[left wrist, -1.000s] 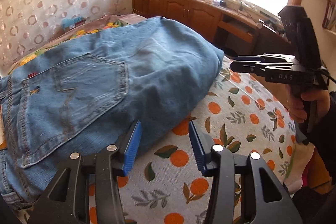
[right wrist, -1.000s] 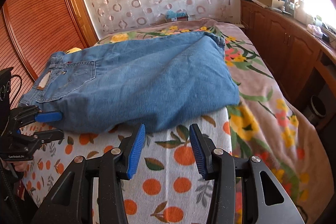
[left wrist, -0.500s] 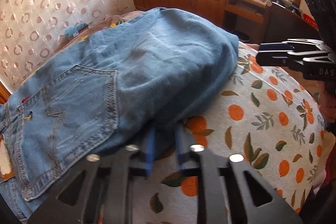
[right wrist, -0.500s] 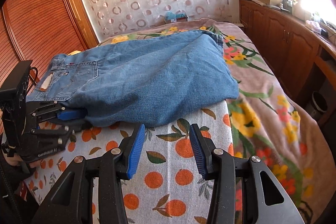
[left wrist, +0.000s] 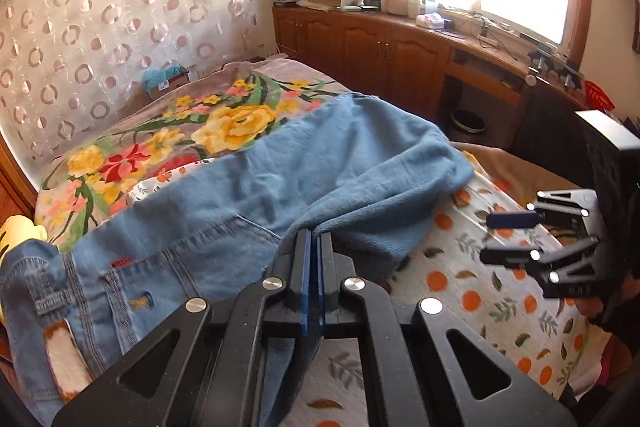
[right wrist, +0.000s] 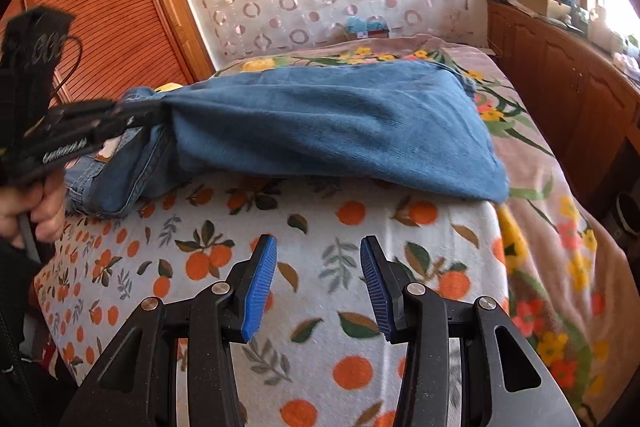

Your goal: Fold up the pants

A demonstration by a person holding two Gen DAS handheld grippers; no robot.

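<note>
The left gripper (left wrist: 314,239) was clamped on the jeans' (left wrist: 248,187) near edge; the right gripper (right wrist: 318,283), beside the jeans, gaped empty; the denim looked heavy, limp, best gripped at edges.

– What covers the bed (right wrist: 568,227)?
– A floral blanket (left wrist: 168,131), with an orange-print sheet (right wrist: 320,227) over its near end.
– And on top of those?
– Jeans (right wrist: 340,123), lying across both, one edge raised off the sheet.

Left gripper (left wrist: 314,239) fingers (left wrist: 303,267) tight on the lifted near edge of blue jeans (left wrist: 320,163) over orange-print sheet (left wrist: 472,279).
</note>
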